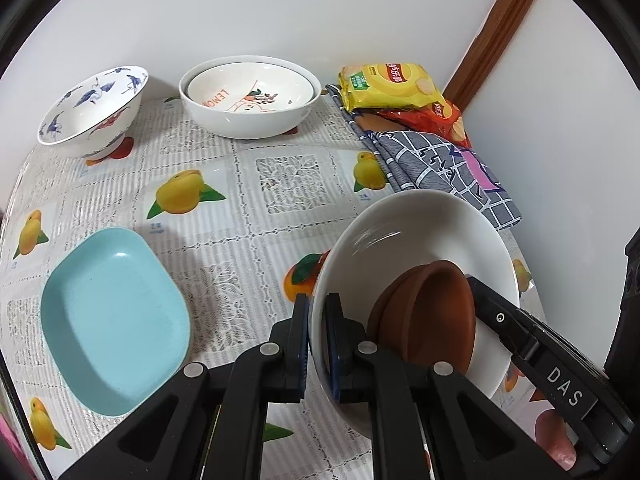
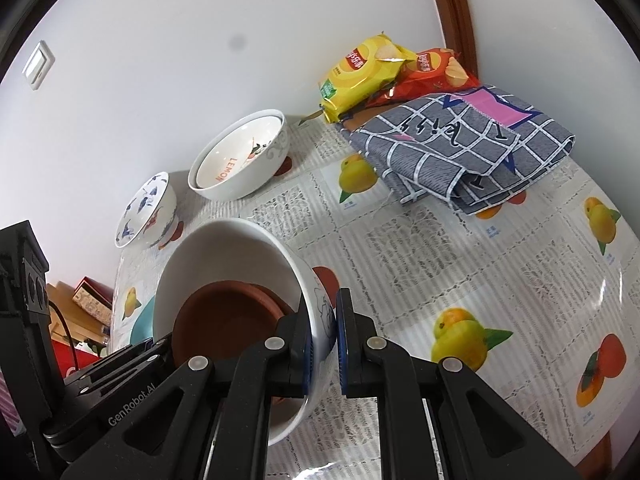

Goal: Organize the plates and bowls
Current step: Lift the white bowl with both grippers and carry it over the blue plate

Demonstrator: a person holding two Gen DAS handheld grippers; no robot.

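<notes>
While both sets of tongs pinched opposite rims of the white bowl [image 1: 416,240], left tongs [image 1: 317,344] and right tongs [image 2: 323,344] held it tilted above the bench [image 1: 248,184], brown dishes [image 1: 428,312] loose inside. Glazed, heavy and slippery, it probably wanted level carriage, lest the dishes slide out.

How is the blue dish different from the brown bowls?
The blue dish is pale blue and squarish; the brown bowls are round. The blue dish lies flat on the table; the brown bowls sit stacked and tilted inside the white bowl that both grippers hold. Both are plain, with no pictures.
</notes>
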